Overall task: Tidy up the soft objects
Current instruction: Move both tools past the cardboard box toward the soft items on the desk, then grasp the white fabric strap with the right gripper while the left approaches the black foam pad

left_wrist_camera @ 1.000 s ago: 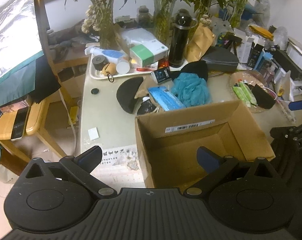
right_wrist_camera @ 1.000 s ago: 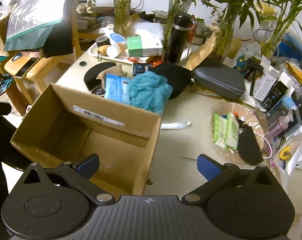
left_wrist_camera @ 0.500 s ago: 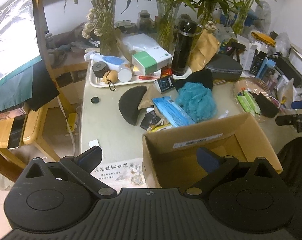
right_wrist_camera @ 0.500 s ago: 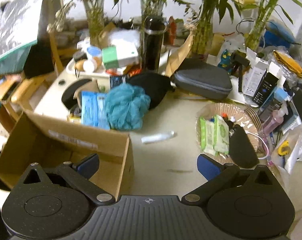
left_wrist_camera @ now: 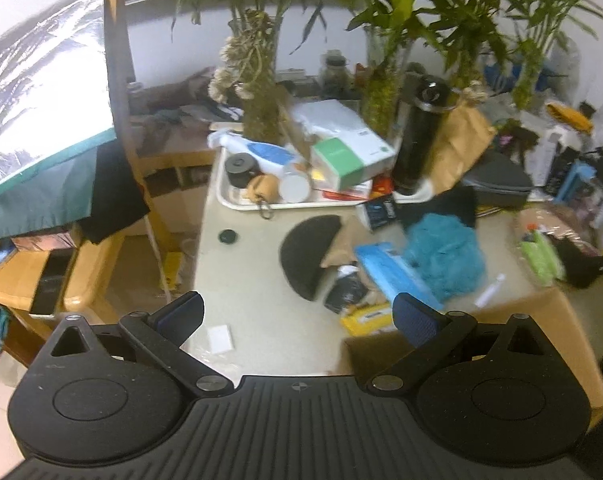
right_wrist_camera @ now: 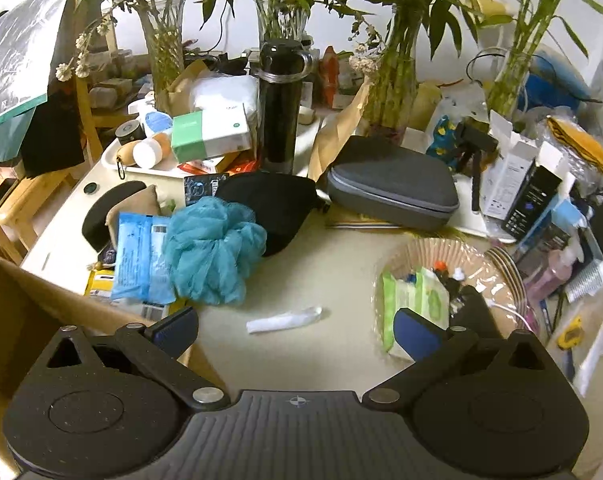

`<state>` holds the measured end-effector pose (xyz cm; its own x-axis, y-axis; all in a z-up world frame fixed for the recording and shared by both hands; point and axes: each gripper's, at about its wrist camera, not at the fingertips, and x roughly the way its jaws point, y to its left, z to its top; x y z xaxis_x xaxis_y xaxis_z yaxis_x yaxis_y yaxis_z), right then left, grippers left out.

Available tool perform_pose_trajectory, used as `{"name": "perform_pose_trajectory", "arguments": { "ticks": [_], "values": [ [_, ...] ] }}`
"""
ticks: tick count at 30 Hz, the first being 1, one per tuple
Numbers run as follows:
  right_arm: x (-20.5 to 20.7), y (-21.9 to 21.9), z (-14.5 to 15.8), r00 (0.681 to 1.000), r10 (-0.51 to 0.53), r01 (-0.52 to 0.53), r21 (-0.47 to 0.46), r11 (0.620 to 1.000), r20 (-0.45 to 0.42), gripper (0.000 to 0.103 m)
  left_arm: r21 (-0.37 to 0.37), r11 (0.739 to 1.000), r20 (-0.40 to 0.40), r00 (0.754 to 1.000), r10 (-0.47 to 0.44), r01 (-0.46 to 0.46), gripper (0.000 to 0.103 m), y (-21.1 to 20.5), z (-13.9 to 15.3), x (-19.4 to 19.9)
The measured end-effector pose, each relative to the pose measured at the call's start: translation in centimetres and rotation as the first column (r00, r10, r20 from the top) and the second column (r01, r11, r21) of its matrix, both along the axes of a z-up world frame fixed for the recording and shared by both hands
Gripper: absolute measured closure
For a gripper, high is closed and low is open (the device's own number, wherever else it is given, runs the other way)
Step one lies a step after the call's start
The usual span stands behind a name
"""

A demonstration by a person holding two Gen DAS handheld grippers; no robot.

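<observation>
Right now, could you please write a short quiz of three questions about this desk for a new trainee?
1. True or false: the right gripper is holding the teal mesh sponge.
2. What lies directly left of the sponge: A) blue packet, B) grey zip case, C) black bottle?
3. Which container, good for soft things, stands at the left edge of the right wrist view?

Key: 1. False, both the right and the left gripper are open and empty. 2. A. 3. The cardboard box.

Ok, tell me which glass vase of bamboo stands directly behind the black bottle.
The middle vase, its stems rising just above the black bottle; the other vases stand off to either side.
</observation>
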<state>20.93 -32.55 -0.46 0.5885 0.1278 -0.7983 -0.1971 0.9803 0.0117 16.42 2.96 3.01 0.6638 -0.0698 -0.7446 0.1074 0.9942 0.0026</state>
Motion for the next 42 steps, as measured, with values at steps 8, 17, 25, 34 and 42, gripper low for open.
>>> {"name": "perform_pose_trajectory", "arguments": {
  "ticks": [8,17,25,34,42],
  "values": [
    [3.9,-1.8,-3.7,0.996,-0.032,0.042,0.126,0.991,-0.085,0.0,0.027,0.999,0.02,1.0,-0.023,0.022,0.0,1.0,-1.4,2.2],
    [7.2,-1.6,-10.1,0.974,-0.087,0.133,0.217,0.967,-0.209,0.008,-0.025,1.0,0.038,0.999,-0.009,0.01,0.0,2.3,-3.7,4.5],
    [9.7,-0.7,-15.0,0.945,-0.11,0.188,0.237,0.953,-0.308,0.023,-0.132,0.991,0.03,0.999,-0.016,0.02,0.0,3.7,-5.7,6.1],
    [11.3,0.4,-17.7,0.935,-0.143,0.213,0.19,0.958,-0.325,0.046,-0.179,0.983,-0.006,0.999,0.04,-0.041,0.0,5.0,-6.6,6.7],
    [10.6,1.0,-17.4,0.952,-0.124,0.158,0.102,0.982,-0.279,0.09,-0.139,0.99,-0.013,1.0,-0.002,0.001,0.0,4.1,-7.2,7.4]
  ]
}}
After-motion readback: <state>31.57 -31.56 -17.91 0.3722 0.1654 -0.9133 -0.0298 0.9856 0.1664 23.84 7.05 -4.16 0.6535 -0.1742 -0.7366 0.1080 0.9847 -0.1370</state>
